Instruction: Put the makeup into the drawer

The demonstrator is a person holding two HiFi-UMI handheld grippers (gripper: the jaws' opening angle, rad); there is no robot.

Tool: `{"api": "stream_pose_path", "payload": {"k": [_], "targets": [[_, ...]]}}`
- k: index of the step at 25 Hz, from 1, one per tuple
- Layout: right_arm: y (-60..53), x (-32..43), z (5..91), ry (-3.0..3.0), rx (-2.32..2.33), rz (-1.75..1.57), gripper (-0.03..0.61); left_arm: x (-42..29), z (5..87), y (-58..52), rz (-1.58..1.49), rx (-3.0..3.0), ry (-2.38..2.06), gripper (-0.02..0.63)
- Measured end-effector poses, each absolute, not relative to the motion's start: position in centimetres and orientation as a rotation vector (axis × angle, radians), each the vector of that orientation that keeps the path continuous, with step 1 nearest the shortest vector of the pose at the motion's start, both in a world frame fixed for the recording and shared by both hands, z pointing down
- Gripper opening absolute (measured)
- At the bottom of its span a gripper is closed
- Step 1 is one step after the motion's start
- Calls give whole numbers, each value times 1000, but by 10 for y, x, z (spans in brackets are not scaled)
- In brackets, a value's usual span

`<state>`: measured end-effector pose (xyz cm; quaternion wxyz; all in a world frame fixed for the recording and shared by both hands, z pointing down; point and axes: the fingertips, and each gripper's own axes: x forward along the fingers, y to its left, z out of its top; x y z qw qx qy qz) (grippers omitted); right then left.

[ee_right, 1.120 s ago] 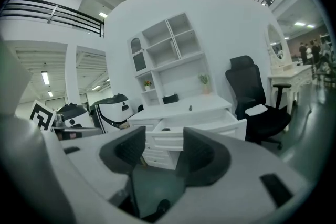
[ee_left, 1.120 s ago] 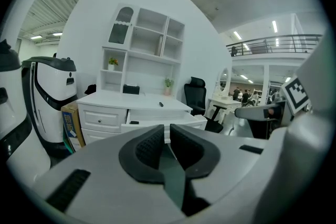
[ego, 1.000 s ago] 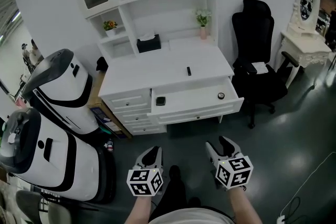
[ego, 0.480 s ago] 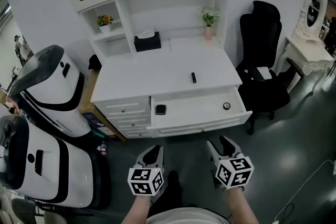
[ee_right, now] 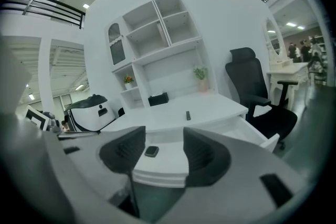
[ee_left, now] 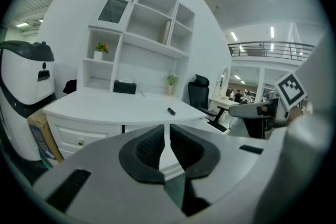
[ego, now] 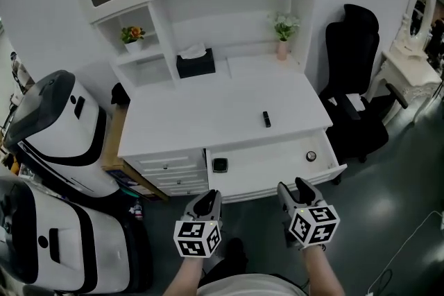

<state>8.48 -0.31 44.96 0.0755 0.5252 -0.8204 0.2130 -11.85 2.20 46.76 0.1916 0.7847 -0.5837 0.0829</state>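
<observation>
A small black makeup stick (ego: 266,119) lies on the white desk top (ego: 208,111), to the right; it also shows as the stick (ee_left: 171,111) and the stick (ee_right: 188,115). Below it the wide drawer (ego: 277,177) stands pulled out. Inside lie a black square compact (ego: 220,164) at the left end, the same compact (ee_right: 151,151), and a small round item (ego: 311,157) at the right end. My left gripper (ego: 208,199) hovers just short of the drawer front, the jaws shut and empty (ee_left: 169,139). My right gripper (ego: 297,188) hangs beside it, open and empty (ee_right: 164,150).
A black office chair (ego: 361,100) stands right of the desk, with a white vanity table (ego: 413,66) beyond it. Two big white-and-black machines (ego: 55,128) crowd the left side. A black tissue box (ego: 195,63) and two small potted plants (ego: 283,28) sit on the shelves behind.
The view has moved closer to the desk, so the open drawer now sits right before both grippers. Neither gripper's jaws have changed, and the makeup has not moved.
</observation>
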Motion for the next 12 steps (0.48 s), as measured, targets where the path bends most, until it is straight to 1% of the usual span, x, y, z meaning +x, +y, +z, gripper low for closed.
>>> {"api": "stream_pose_path", "payload": {"k": [12], "targets": [[-64, 60, 452, -2374, 1670, 654, 210, -147, 475, -47, 240, 2231, -1554, 35]]}}
